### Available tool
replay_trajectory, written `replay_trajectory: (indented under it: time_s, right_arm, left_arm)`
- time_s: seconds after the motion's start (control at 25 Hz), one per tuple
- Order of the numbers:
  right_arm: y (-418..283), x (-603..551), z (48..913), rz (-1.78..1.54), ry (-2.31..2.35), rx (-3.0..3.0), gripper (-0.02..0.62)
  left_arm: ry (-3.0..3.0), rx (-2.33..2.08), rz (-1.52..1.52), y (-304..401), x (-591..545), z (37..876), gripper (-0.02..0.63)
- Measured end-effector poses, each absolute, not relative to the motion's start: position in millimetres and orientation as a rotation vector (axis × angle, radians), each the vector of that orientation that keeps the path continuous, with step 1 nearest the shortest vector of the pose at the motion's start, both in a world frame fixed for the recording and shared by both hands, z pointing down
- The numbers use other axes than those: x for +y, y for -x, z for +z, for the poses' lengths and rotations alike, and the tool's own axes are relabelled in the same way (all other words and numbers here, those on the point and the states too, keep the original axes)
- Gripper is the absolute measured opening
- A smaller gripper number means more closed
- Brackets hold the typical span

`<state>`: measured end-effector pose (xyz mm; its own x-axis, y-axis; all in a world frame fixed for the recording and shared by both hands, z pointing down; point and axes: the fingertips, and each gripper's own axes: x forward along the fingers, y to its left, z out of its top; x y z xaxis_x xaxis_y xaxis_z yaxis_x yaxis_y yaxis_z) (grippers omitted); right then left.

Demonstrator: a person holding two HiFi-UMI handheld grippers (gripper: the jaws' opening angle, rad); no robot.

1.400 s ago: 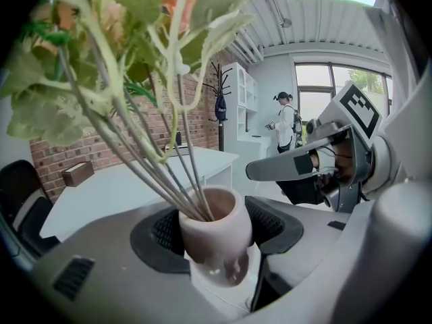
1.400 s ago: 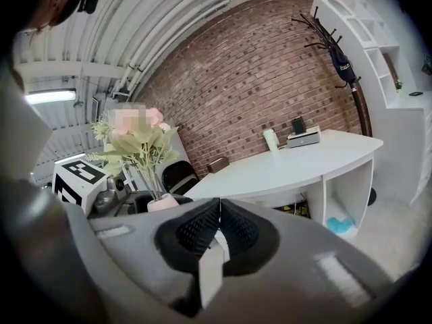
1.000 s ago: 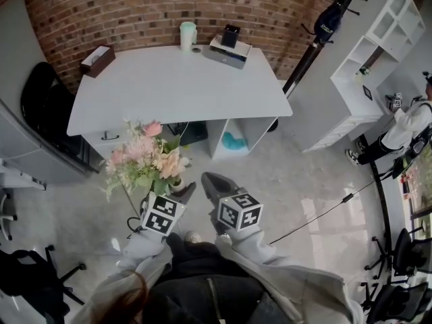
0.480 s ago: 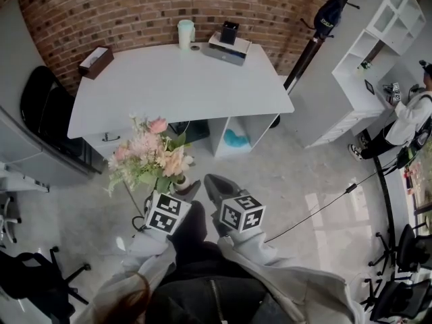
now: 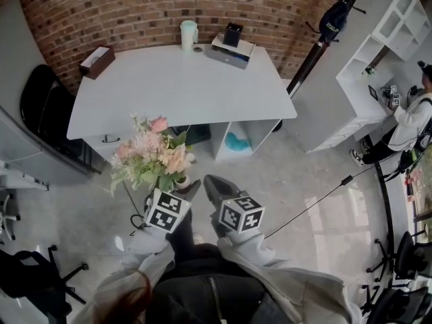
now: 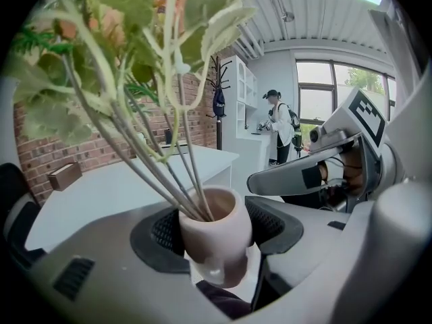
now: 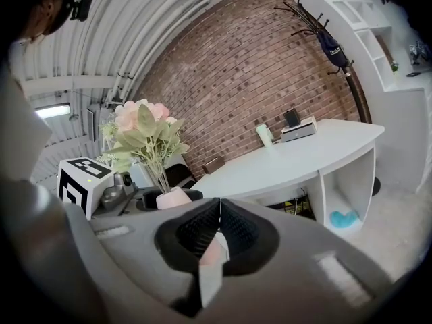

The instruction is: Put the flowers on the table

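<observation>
A bunch of pink and peach flowers [image 5: 152, 157] with green leaves stands in a small pink vase [image 6: 214, 235]. My left gripper [image 5: 177, 184] is shut on the vase, one pad on each side, and holds it upright in the air above the floor. In the right gripper view the flowers [image 7: 145, 130] show at the left. My right gripper [image 5: 214, 184] hangs just right of the vase; its pads meet with nothing between them. The white table [image 5: 175, 86] lies ahead of both grippers, with the flowers short of its near edge.
At the table's back stand a brown tissue box [image 5: 98, 61], a pale cup [image 5: 188, 35] and a black holder on a grey box [image 5: 229, 46]. A black chair [image 5: 40, 106] is at the left, a coat rack [image 5: 324, 32], white shelves [image 5: 378, 52] and a person [image 5: 412, 123] at the right.
The flowers and both grippers have edged slightly toward the table. The left gripper's hold on the vase is the same, and the right gripper stays shut.
</observation>
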<state>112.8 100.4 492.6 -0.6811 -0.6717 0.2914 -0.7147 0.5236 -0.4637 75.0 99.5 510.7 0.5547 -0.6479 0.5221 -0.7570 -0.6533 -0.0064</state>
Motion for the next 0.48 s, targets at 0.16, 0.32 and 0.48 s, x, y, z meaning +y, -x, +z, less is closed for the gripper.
replay_trajectory:
  time_s: [0.16,0.32,0.48]
  right_arm:
    - [-114.8,80.2,495.9,0.880,-1.231,-2.667,0.000]
    - [-113.2,51.5,501.1,0.894,-1.243,-2.662,0.002]
    - [-106.4,23.0,506.7,0.901,-1.226,-2.661,0.000]
  left_arm:
    - [-2.554,-1.165,0.740,-75.4,81.3,514.8,0.255]
    - [-2.534,-1.160,0.757,-68.6,55.6,520.3,0.255]
    - [-2.548,-1.154,0.748,-63.3,22.2,522.6,0.255]
